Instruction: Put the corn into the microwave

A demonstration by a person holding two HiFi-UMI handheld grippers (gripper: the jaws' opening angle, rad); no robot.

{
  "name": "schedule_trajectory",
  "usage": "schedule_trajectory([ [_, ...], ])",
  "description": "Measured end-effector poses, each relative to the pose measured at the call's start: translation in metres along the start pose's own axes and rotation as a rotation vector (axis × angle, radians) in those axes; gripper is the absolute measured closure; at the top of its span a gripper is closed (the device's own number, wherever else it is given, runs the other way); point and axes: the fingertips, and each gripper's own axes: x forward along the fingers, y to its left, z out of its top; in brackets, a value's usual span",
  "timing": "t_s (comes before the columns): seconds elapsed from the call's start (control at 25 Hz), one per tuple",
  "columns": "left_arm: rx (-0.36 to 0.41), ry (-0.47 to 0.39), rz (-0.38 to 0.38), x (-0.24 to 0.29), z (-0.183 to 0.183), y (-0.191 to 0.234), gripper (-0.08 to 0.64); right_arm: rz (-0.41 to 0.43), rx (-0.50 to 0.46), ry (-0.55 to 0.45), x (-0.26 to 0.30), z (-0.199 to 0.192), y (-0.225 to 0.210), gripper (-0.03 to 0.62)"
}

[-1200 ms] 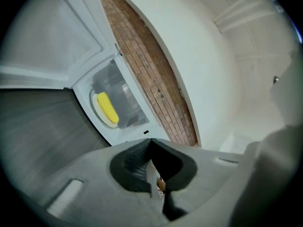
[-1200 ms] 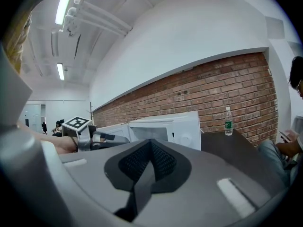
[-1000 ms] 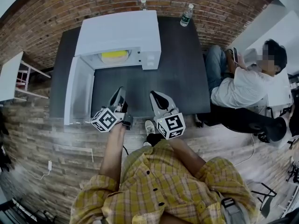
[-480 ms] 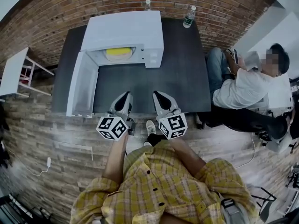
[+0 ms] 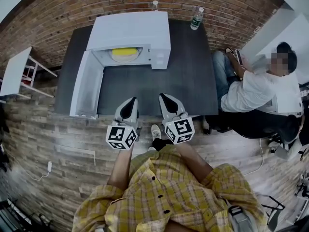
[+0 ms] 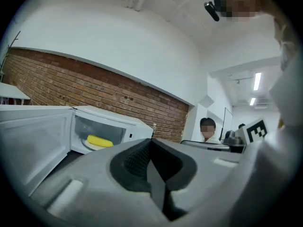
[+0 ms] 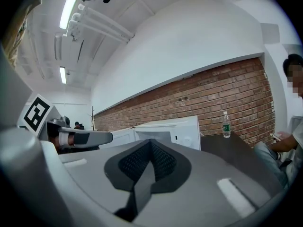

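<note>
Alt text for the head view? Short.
A yellow corn cob lies inside the white microwave, its door swung open to the left, on a dark table. The left gripper and right gripper, both grey, shut and empty, hover at the table's near edge.

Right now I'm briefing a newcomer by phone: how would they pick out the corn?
Find the dark table against the brick wall; a white microwave stands on it, its door swung open to the left. Inside lies the corn, the only yellow thing on that table.
</note>
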Motion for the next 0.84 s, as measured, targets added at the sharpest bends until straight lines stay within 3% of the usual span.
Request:
schedule_trajectory([
  [0.28, 0.078, -0.002, 0.033, -0.011, 0.004, -0.003, 0.561, 0.015, -0.005, -0.01, -0.004, 0.004, 0.01, 0.592],
  [0.84, 0.11, -0.009, 0.027, -0.009, 0.008, -0.009, 0.561, 0.013, -0.025, -0.02, -0.003, 0.009, 0.01, 0.592],
])
